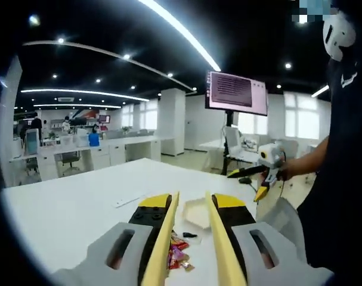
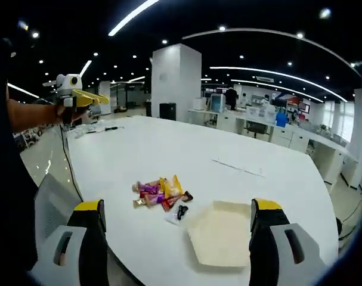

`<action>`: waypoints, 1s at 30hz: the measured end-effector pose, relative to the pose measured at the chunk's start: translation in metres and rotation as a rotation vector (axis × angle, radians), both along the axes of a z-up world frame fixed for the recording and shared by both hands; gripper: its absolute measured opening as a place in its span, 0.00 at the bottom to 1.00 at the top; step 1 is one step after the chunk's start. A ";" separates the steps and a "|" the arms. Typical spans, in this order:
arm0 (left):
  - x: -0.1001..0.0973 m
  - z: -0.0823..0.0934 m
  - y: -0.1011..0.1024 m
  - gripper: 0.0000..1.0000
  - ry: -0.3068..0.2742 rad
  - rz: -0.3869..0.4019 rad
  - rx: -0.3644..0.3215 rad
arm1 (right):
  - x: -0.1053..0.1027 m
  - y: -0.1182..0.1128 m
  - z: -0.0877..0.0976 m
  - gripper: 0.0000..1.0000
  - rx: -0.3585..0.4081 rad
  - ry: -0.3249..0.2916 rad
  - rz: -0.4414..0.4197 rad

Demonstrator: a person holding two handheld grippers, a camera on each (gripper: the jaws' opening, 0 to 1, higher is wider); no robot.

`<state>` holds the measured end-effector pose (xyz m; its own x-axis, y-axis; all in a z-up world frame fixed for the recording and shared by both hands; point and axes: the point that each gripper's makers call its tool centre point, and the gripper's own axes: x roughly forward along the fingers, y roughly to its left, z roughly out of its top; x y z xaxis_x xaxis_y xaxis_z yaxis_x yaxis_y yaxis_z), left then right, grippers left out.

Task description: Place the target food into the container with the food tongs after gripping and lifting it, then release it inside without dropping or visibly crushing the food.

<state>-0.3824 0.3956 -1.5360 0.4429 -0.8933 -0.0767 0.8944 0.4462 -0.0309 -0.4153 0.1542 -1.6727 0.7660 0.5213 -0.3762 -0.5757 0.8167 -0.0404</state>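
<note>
White table (image 2: 169, 149) wide under both views. The pale tray (image 2: 219, 235) lies between the right gripper (image 2: 178, 238)'s wide-spread jaws, the wrapped candies (image 2: 158, 193) just left of it. The left gripper (image 1: 189, 238) holds its yellow jaws parted above the candies (image 1: 178, 253), nearer them. No tongs visible; wrapper print unreadable.

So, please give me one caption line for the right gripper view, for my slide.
Open right tool hovering above a white table, facing a pile of wrapped candies beside an empty tray.
</note>
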 end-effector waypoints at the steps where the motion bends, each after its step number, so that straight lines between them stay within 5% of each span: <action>1: 0.001 -0.001 0.001 0.23 -0.001 0.000 0.001 | -0.002 0.001 -0.004 0.99 0.001 -0.006 -0.007; 8: 0.001 -0.005 0.008 0.22 0.036 -0.021 -0.008 | -0.012 0.002 -0.028 0.98 0.007 0.024 -0.078; 17: 0.016 -0.020 0.016 0.22 0.014 -0.023 0.034 | -0.012 -0.005 -0.055 0.99 -0.046 0.045 -0.085; 30: 0.035 -0.051 0.020 0.22 0.043 -0.022 0.090 | -0.001 -0.017 -0.070 0.99 -0.028 0.055 -0.146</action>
